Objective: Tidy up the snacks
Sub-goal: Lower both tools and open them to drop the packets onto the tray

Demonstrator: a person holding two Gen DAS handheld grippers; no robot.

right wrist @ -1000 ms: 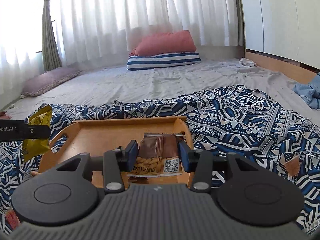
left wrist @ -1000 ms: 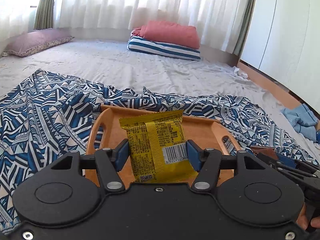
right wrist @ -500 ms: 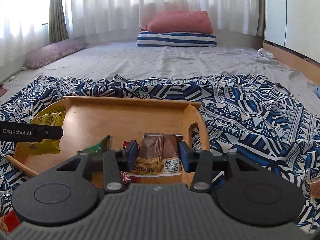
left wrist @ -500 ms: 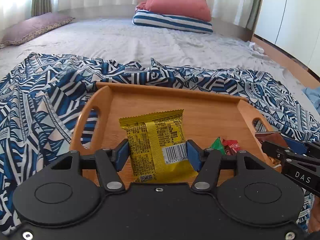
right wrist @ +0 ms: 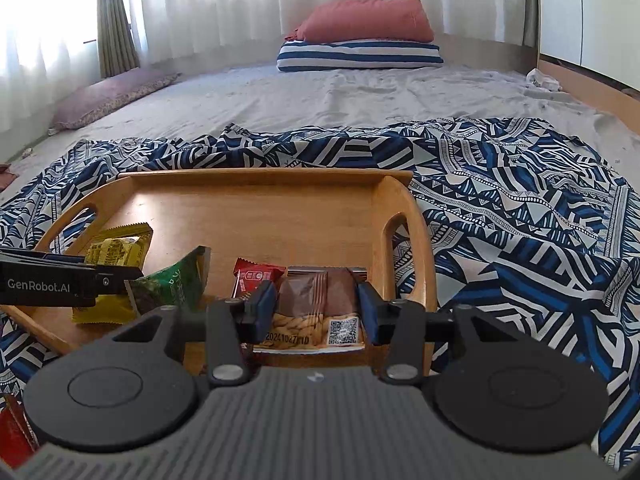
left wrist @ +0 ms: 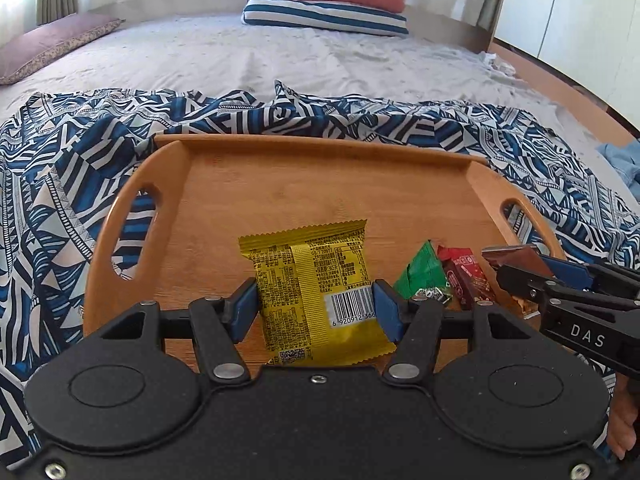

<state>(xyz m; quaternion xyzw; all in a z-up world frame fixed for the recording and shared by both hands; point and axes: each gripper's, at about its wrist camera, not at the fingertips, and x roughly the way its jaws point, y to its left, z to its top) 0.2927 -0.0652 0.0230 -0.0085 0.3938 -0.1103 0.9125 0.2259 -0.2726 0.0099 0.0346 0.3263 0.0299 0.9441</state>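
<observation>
My left gripper is shut on a yellow snack packet, held low over the near part of the wooden tray. In the right wrist view the same yellow packet shows at the tray's left. My right gripper is shut on a brown snack packet with a clear window and a QR code, over the tray's near right side. A green packet and a red packet lie in the tray between the two grippers.
The tray rests on a blue and white patterned cloth spread on a grey bed. Pillows lie at the far end. A red item shows at the lower left of the right wrist view.
Both grippers have come down and forward over the tray with their packets still held. The green and red packets in the tray have come into view.
</observation>
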